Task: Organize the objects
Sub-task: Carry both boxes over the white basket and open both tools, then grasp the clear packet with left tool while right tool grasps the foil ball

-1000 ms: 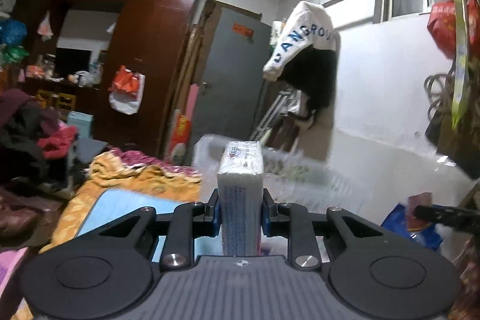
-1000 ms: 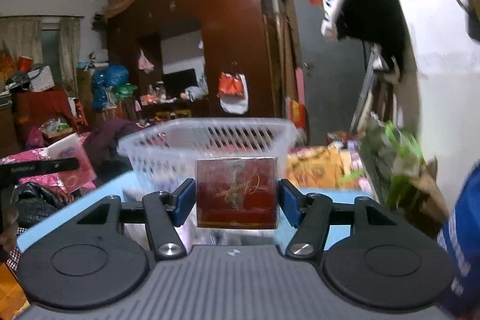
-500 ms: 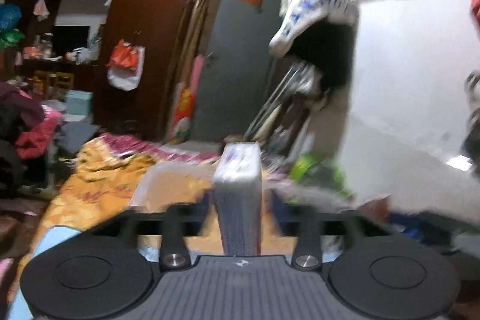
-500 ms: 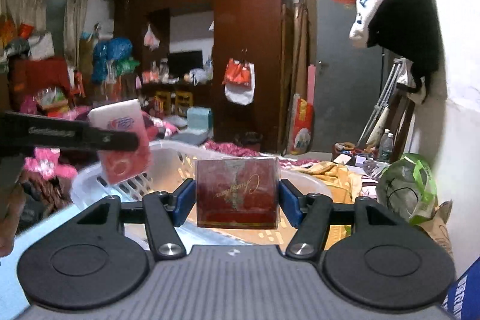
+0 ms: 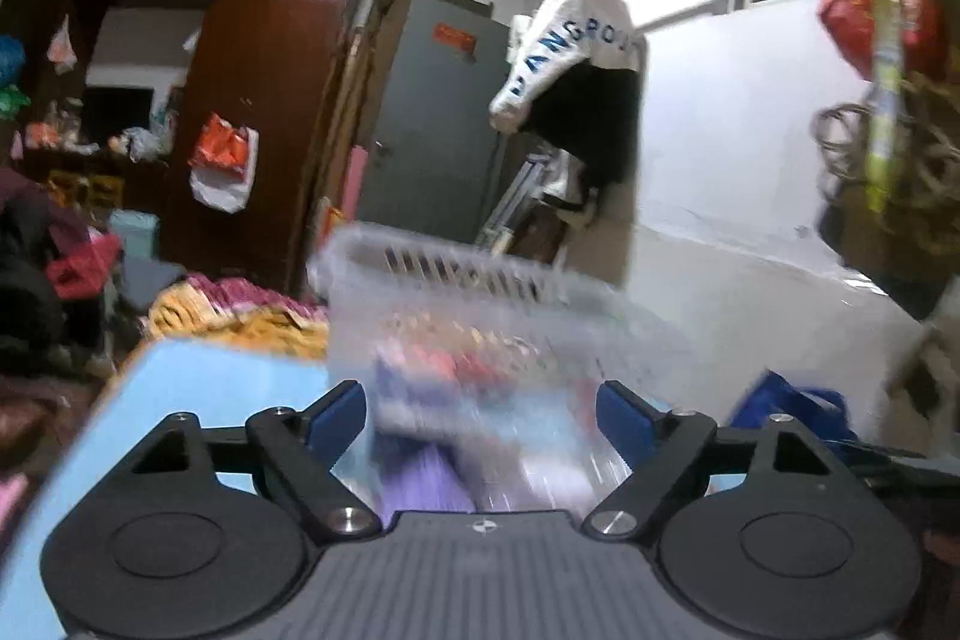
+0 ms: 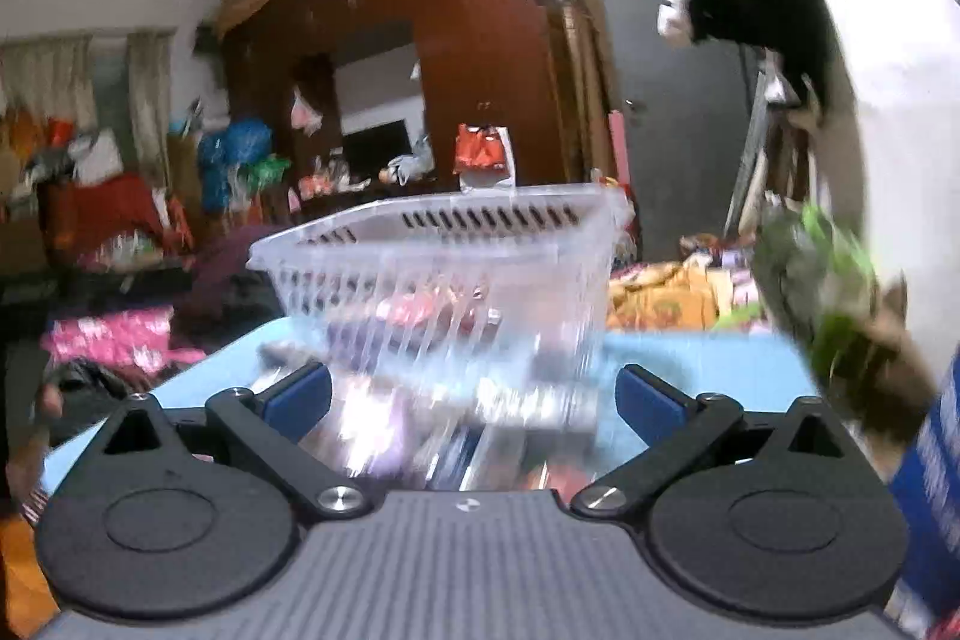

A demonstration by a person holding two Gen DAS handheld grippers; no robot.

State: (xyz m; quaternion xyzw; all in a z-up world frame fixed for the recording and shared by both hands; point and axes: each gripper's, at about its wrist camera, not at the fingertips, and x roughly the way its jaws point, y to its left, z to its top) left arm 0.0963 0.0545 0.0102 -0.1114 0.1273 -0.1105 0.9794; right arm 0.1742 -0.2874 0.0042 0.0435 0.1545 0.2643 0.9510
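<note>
A clear slotted plastic basket [image 5: 468,280] stands on a light blue table [image 5: 198,376]; it also shows in the right wrist view [image 6: 444,232]. Blurred red, white and purple packs lie inside it [image 6: 420,310]. My left gripper [image 5: 480,412] is open and empty, low in front of the basket. My right gripper [image 6: 474,394] is open and empty, also just in front of the basket. Several blurred items [image 6: 384,436] lie on the table between the right fingers.
A dark wood wardrobe [image 5: 252,58] and a grey door [image 5: 432,124] stand behind. A white and black jacket [image 5: 576,58] hangs on the right wall. A green bag [image 6: 828,280] sits right of the table. Clothes piles [image 6: 120,334] lie left.
Both grippers have opened. The white tissue pack has left the left gripper and the red box has left the right gripper. Both views now sit lower, facing the basket's side.
</note>
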